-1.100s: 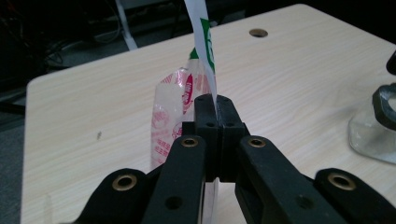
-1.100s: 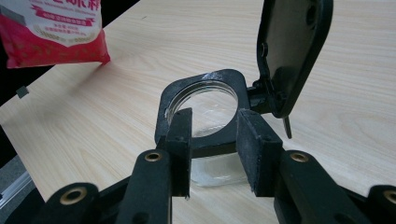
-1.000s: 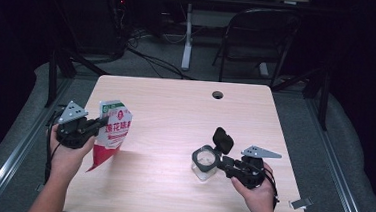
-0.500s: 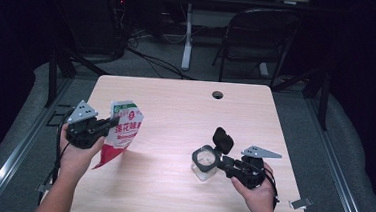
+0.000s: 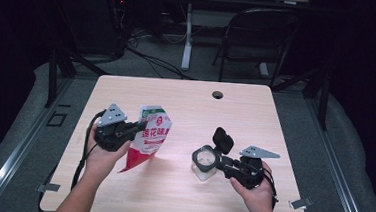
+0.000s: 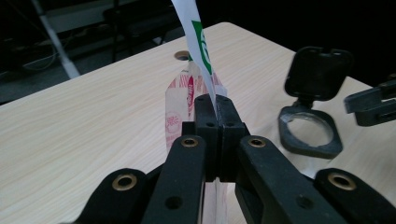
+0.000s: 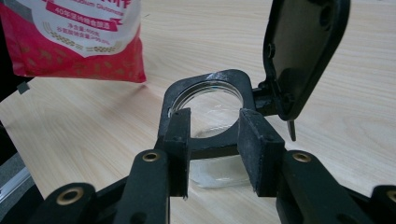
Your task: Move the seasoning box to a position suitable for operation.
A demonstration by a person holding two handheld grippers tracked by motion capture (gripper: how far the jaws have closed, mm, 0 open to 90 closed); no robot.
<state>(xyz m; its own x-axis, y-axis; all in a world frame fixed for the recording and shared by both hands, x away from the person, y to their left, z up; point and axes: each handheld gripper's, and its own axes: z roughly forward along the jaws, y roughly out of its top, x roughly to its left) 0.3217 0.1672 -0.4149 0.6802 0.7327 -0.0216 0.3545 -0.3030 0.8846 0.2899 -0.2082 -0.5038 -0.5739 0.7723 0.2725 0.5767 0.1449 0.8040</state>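
Observation:
A red and white printed bag [image 5: 150, 134] hangs tilted above the left half of the table. My left gripper [image 5: 137, 128] is shut on the bag's upper edge. In the left gripper view the jaws [image 6: 217, 106] pinch the white and green bag [image 6: 200, 44] edge. A clear jar [image 5: 205, 163] with a black collar stands at the right, its flip lid [image 5: 222, 139] raised. My right gripper [image 5: 218, 164] grips the jar from the right. The jar [image 7: 210, 105] sits between the pads [image 7: 180, 140], which have just eased slightly wider. The lid [image 7: 303, 51] stands up at the right.
The wooden table [image 5: 186, 103] has a round cable hole [image 5: 218, 94] near its far edge. A folding chair [image 5: 258, 36] and cables stand on the dark floor behind it. The bag's bottom corner hovers close to the tabletop, left of the jar.
My left hand has carried the bag to the right, toward the jar. The right hand and the jar have stayed where they were.

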